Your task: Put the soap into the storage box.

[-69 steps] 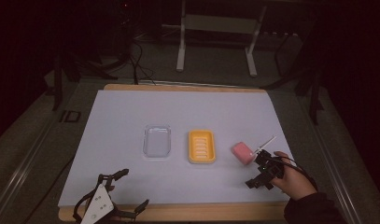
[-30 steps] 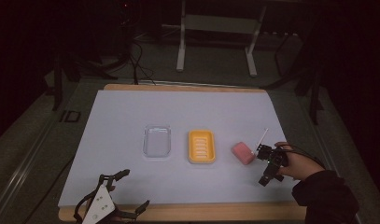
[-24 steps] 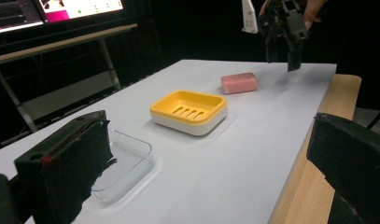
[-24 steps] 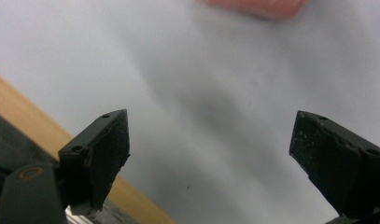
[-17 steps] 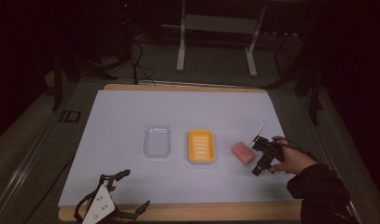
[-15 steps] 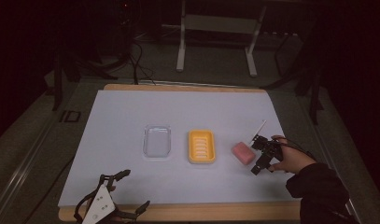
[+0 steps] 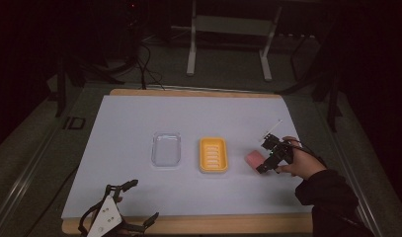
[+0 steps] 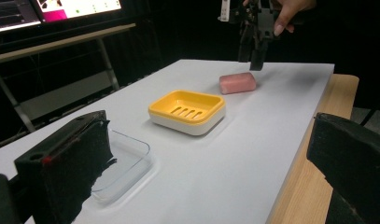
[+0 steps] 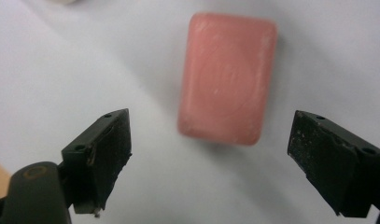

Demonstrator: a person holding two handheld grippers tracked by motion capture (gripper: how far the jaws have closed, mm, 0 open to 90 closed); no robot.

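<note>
Right gripper view: right tool (image 9: 211,163) wide open, empty, just short of soap (image 9: 227,77) near bench's right edge; advance until jaws straddle it, then close squarely.

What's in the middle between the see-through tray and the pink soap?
The yellow soap dish sits between the clear tray and the pink soap, apart from both on the white table. The high view shows it best.

Dim room, table (image 7: 139,123) lit from above; soft shadows, mild blur.
</note>
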